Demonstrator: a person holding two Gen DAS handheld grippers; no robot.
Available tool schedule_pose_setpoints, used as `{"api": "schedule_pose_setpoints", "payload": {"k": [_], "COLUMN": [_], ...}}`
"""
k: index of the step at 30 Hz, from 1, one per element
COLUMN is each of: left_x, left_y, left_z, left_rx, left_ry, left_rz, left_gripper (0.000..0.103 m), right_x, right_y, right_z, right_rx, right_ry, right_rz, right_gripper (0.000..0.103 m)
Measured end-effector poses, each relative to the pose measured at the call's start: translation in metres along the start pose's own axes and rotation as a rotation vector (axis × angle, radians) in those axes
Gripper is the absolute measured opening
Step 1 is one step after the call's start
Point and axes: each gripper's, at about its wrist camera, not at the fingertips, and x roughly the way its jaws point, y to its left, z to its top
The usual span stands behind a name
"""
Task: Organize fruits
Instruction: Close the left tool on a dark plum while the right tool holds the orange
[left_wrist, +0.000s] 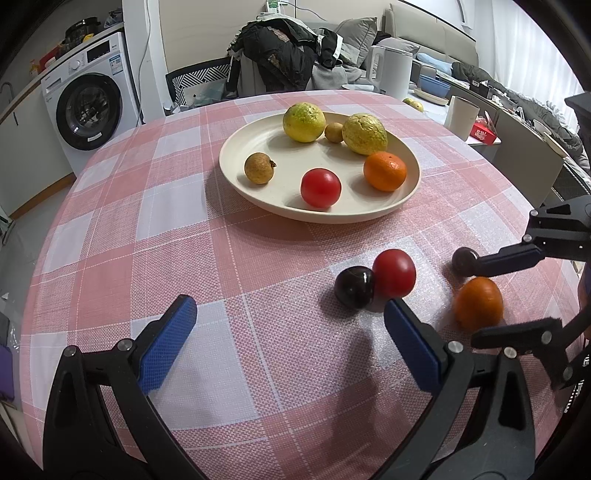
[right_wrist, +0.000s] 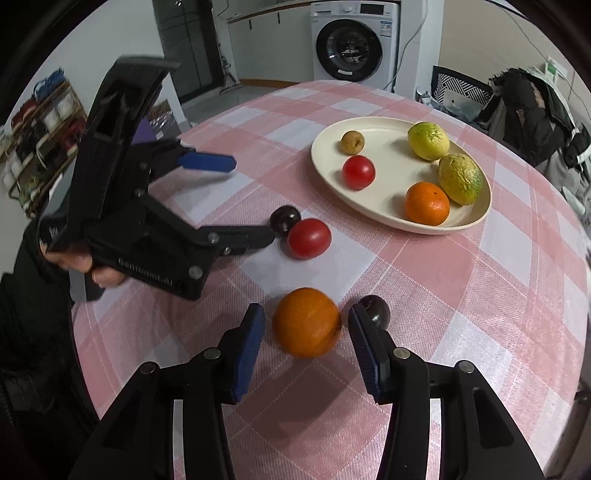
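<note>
A round table with a pink checked cloth (left_wrist: 184, 229) stood in a living room. On it the plate (right_wrist: 476, 214) already held six fruits, far ahead of both tongs. Four fruits were left on the cloth. The right tongs (right_wrist: 306, 328) stood partly open with an orange (right_wrist: 307, 322) between the pads, which did not seem to press it; a dark plum (right_wrist: 376, 314) lay just outside the right pad. The left tongs (left_wrist: 288, 325) were wide open and empty, with a tomato (left_wrist: 394, 273) and a second plum (left_wrist: 354, 287) just ahead.
</note>
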Motion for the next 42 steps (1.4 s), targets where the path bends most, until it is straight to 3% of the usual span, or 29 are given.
{"api": "schedule_pose_setpoints", "payload": {"k": [8, 11, 13, 21, 29, 31, 36, 42], "left_x": [-0.002, -0.001, 0.000, 0.006, 0.011, 0.010, 0.012, 0.015], "left_y": [-0.003, -0.004, -0.005, -0.008, -0.010, -0.011, -0.018, -0.027], "left_z": [0.001, 0.002, 0.002, 0.004, 0.007, 0.008, 0.011, 0.015], "left_rx": [-0.008, -0.003, -0.003, 0.010, 0.023, 0.030, 0.052, 0.079], "left_ry": [-0.006, 0.001, 0.006, 0.028, 0.035, 0.030, 0.028, 0.029], "left_rz": [-0.019, -0.032, -0.040, -0.073, -0.106, -0.126, -0.155, -0.156], "left_gripper": [0.097, 0.091, 0.088, 0.068, 0.059, 0.049, 0.035, 0.032], "right_x": [0.009, 0.009, 0.010, -0.005, -0.014, -0.015, -0.018, -0.021], "right_y": [0.012, 0.013, 0.014, 0.012, 0.002, -0.004, -0.010, -0.010], "right_z": [-0.003, -0.003, -0.004, 0.000, 0.004, 0.005, 0.005, 0.003], "right_rx": [-0.059, -0.066, -0.080, -0.078, -0.037, -0.019, 0.003, 0.017], "right_ry": [0.030, 0.026, 0.025, -0.042, -0.076, -0.083, -0.094, -0.105], "right_rz": [-0.023, -0.031, -0.051, -0.055, -0.082, -0.092, -0.097, -0.104], "right_gripper": [0.049, 0.048, 0.040, 0.039, 0.039, 0.039, 0.039, 0.039]}}
